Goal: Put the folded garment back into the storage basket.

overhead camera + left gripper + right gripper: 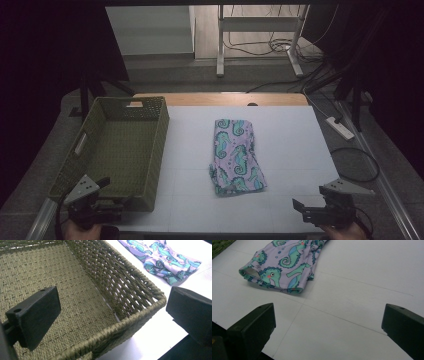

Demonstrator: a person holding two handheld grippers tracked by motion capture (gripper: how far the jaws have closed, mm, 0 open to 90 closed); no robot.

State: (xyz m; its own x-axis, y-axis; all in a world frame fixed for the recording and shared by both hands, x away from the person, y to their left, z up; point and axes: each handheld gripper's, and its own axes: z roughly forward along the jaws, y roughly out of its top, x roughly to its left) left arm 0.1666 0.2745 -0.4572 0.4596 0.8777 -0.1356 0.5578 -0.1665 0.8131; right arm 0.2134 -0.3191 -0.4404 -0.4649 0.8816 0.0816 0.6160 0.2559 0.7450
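Both grippers' fingers (252, 327) wide open, empty; risk: pinching just the top layer of folded cloth (236, 157), unfolding it short of basket (150, 150).

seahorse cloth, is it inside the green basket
No, the seahorse cloth lies folded on the white table, to the right of the woven green basket and apart from it.

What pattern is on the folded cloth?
Teal and green seahorses on lilac; the cloth shows best in the right gripper view.
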